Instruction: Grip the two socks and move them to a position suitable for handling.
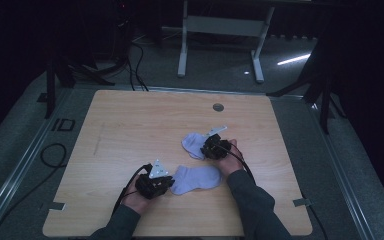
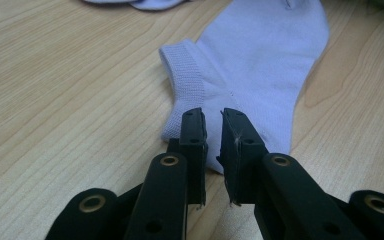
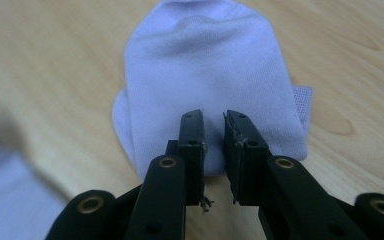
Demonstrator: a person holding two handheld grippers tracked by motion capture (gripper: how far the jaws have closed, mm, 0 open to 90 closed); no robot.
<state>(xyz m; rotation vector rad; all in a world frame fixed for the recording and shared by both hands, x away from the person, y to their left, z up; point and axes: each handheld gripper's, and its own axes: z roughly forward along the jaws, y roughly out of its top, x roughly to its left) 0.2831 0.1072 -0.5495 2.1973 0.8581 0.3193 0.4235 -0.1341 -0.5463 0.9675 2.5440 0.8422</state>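
From the high view I have two pale lavender ankle socks on the wooden table: the near sock lies flat just beside my left gripper, and the far sock sits under the nose of my right gripper. The table has a round cable grommet near its far edge. Beyond it the room is dim, with grey carpet, a white desk frame and loose cables on the floor.

In the left gripper view my jaws stand a narrow slit apart with nothing pinched between them. Their tips hang over the near sock close to its ribbed cuff. To take it cleanly I judge I should drop the tips onto the cuff edge and close on both layers, not skim the wood.

In the right gripper view the jaws are likewise slightly parted and empty, poised over the far sock. I would lower squarely onto the fabric before closing.
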